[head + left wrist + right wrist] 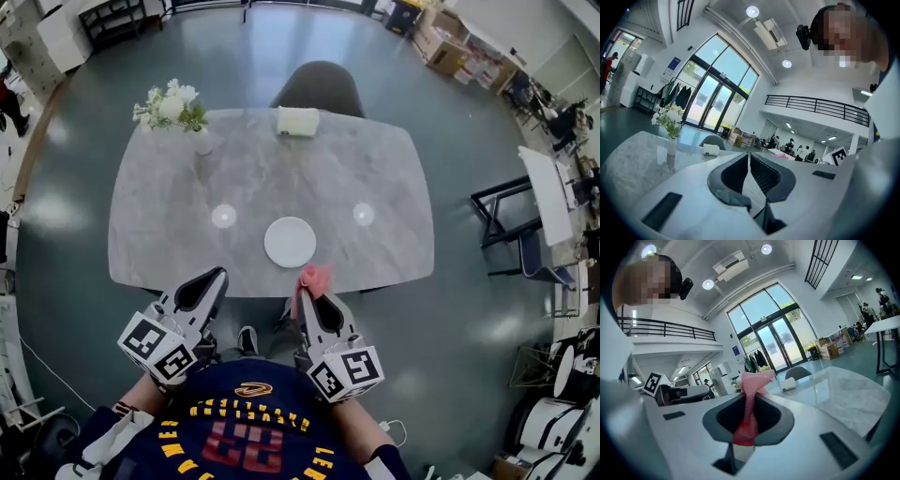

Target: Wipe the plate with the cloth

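1. Overhead, only the head view showed the white plate (290, 242), which lay near the near edge of the marble table (169, 234); neither gripper view caught it.
2. The right gripper (750, 397) showed in its own view with its jaws clamped on the pink cloth (754, 380). The left gripper (748, 154) had its jaws together with nothing between them.
3. Both grippers hung by that near edge, apart from the plate, which had bare marble all around it.
4. The cloth was ribbed and bunched above the right gripper's tips.

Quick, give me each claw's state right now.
Left claw: closed, empty.
Right claw: closed on the pink cloth.
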Motion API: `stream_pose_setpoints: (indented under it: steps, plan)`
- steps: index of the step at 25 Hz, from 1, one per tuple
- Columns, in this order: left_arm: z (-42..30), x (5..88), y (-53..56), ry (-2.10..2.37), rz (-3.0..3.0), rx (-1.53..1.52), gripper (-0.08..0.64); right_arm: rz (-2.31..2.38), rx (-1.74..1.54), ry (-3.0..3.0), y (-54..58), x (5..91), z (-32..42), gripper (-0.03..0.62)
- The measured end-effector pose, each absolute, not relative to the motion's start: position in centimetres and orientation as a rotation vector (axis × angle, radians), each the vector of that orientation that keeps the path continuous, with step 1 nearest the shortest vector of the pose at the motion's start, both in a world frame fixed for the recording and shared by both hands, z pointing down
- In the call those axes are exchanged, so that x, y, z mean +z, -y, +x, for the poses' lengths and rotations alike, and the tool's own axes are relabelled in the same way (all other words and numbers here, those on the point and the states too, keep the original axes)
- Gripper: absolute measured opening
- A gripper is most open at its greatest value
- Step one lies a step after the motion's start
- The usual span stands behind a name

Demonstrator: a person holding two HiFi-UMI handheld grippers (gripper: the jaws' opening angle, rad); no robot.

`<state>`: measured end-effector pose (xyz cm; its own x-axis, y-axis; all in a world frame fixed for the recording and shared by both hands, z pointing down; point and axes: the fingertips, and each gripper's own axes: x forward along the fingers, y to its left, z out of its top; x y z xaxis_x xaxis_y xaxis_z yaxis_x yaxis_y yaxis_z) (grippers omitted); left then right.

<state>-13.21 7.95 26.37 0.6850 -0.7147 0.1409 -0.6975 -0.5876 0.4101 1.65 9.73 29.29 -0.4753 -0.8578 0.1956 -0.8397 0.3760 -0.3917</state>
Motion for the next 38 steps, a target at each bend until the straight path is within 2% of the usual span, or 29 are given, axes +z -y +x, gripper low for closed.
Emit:
stream_pose_setpoints:
  steps: [6, 11, 15, 21, 27, 31, 34, 38]
  plan:
    - [-9.3, 28.5, -2.7, 1.152, 2.423, 0.019, 0.018, -1.545, -0.737, -2.641, -2.8, 31.9, 4.6, 0.040]
    - [-6.8, 33.1, 1.4, 1.215, 2.350, 0.147, 0.018, -1.522, -0.851, -2.705, 2.1, 37.6, 6.7, 0.041]
    - [-6.2, 39.1, 4.6, 1.300, 2.275, 0.324, 0.018, -1.490, -0.962, -2.797, 5.1, 42.8, 7.0, 0.040]
    - [-5.3, 48.9, 5.4, 1.144, 2.019, 0.492, 0.022, -1.369, -1.183, -2.921, 6.8, 50.6, 4.6, 0.041]
    - [-6.0, 58.0, 5.3, 1.038, 1.947, 0.771, 0.062, -1.499, -1.244, -2.954, 8.4, 55.8, 2.4, 0.040]
    - [-6.3, 62.5, 5.0, 0.965, 1.796, 0.727, 0.118, -1.526, -1.328, -2.975, 9.0, 58.0, 0.6, 0.041]
    - [-6.5, 64.1, 4.6, 0.934, 1.724, 0.701, 0.118, -1.524, -1.414, -2.978, 8.6, 59.5, -0.7, 0.040]
    - [-6.7, 64.4, 4.9, 0.936, 1.707, 0.688, 0.114, -1.521, -1.374, -3.036, 8.7, 60.7, -1.8, 0.041]
